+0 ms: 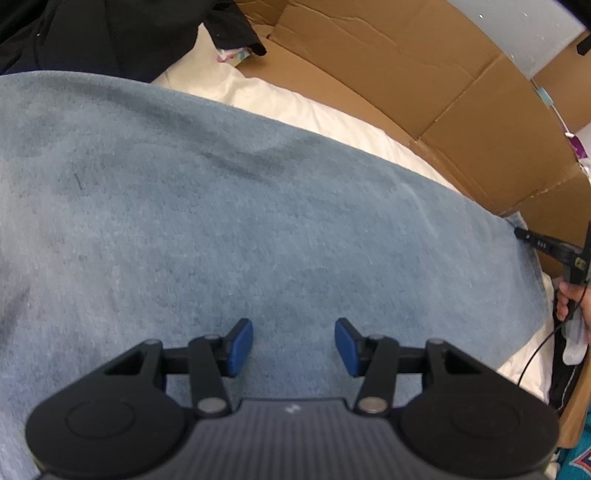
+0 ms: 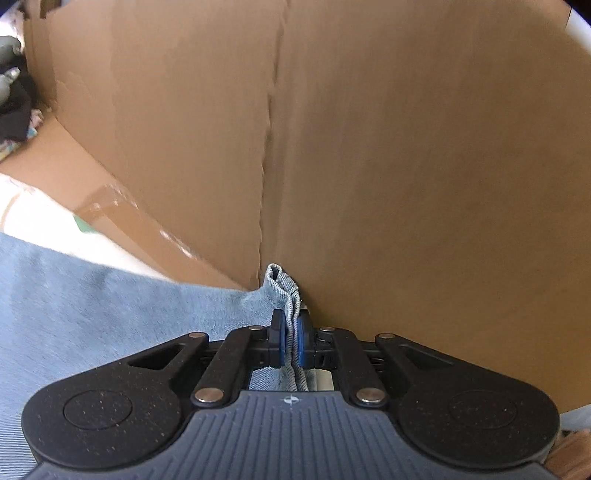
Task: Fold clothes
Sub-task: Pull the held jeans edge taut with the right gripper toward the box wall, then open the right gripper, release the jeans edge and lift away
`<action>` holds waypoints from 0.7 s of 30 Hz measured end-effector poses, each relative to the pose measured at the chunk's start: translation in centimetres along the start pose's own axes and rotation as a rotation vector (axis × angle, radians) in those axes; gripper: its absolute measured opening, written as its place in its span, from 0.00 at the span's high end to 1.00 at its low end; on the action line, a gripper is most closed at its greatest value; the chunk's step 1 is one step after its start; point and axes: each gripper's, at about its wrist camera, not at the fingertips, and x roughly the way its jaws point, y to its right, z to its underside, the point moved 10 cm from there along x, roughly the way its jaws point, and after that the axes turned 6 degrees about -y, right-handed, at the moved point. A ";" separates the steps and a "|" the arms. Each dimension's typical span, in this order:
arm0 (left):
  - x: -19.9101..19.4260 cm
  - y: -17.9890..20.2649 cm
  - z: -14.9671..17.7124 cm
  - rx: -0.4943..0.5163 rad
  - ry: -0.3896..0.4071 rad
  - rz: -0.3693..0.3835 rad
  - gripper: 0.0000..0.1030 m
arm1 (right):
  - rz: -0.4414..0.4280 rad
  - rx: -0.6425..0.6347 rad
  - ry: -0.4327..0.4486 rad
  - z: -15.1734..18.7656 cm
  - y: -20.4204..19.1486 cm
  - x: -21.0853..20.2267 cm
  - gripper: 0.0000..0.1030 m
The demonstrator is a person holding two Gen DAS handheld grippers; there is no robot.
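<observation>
- Blue garment (image 1: 229,206): denim-like cloth, spread flat over white bedding (image 1: 295,107), fills the centre and left of the left-wrist view; its far corner reaches the lower centre of the right-wrist view, against the cardboard wall (image 2: 406,166).
- Right gripper (image 2: 291,343): pads pressed together, pinching the hemmed corner (image 2: 284,288) of the garment; a bunched loop of hem sticks up past the tips.
- Left gripper (image 1: 293,347): jaws spread approx. halfway, nothing btw. them, hovering low over mid-cloth, lower centre of frame.
- Step, judged: corner grip set, fold to follow. Best done w/ the pinch kept firm, corner lifted clear of the cardboard wall before carrying it across, left gripper pinning or taking a matching edge so the cloth does not drag.
- Hidden: garment type unclear (no waistband, legs or sleeves seen); left and near edges cut off; whether the pinch takes one layer or several, cannot tell.
- Periphery: dark clothes (image 1: 110,33) upper left, person's hand (image 1: 570,299) at right edge; both partly cropped.
</observation>
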 end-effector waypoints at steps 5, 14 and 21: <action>0.1 -0.1 0.0 -0.001 -0.002 0.000 0.49 | 0.012 0.030 -0.031 0.7 0.0 0.5 0.91; 0.1 -0.2 0.1 -0.004 0.000 0.003 0.49 | 0.012 0.036 0.072 -0.2 -0.7 -2.2 0.86; 0.3 -0.2 0.0 -0.003 0.005 -0.007 0.49 | 0.017 0.064 0.017 -0.3 -0.1 0.2 0.94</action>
